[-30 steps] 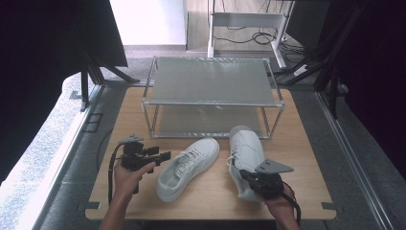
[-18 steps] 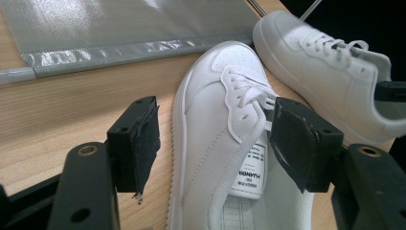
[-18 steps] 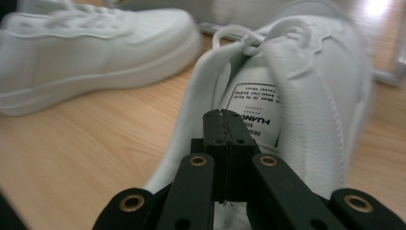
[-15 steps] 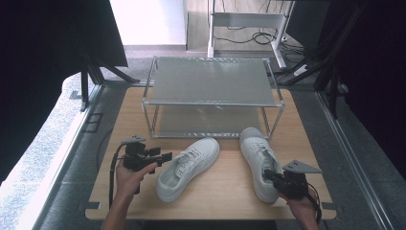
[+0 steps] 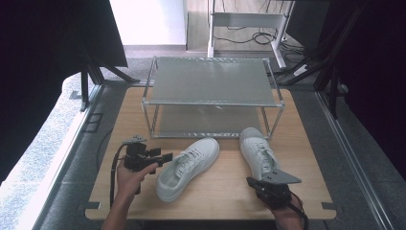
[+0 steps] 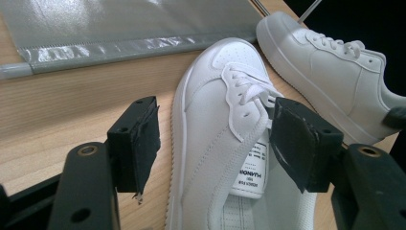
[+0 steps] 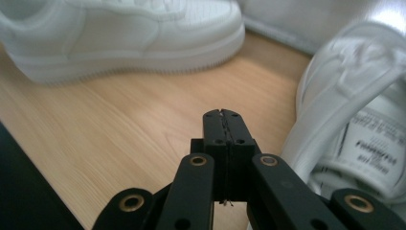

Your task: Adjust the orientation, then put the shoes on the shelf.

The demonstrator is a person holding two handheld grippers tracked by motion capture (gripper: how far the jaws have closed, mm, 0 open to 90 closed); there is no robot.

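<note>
On the surface (image 5: 306, 143) a two-level rack (image 5: 210, 93) stands at the far middle. Near its front edge lie two shoes. The left shoe (image 5: 187, 161) lies slanted, its toe pointing far and right, toward the rack. The right shoe (image 5: 258, 152) lies just beside it at the right, its toe at the rack's right front leg. The left gripper (image 5: 165, 157) is just left of the left shoe. The right gripper (image 5: 251, 181) is at the near end of the right shoe.

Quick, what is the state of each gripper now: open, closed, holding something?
Left gripper: open, jaws on either side of the left sneaker, pads not pressing it.
Right gripper: closed, holding nothing, beside the right sneaker.
</note>
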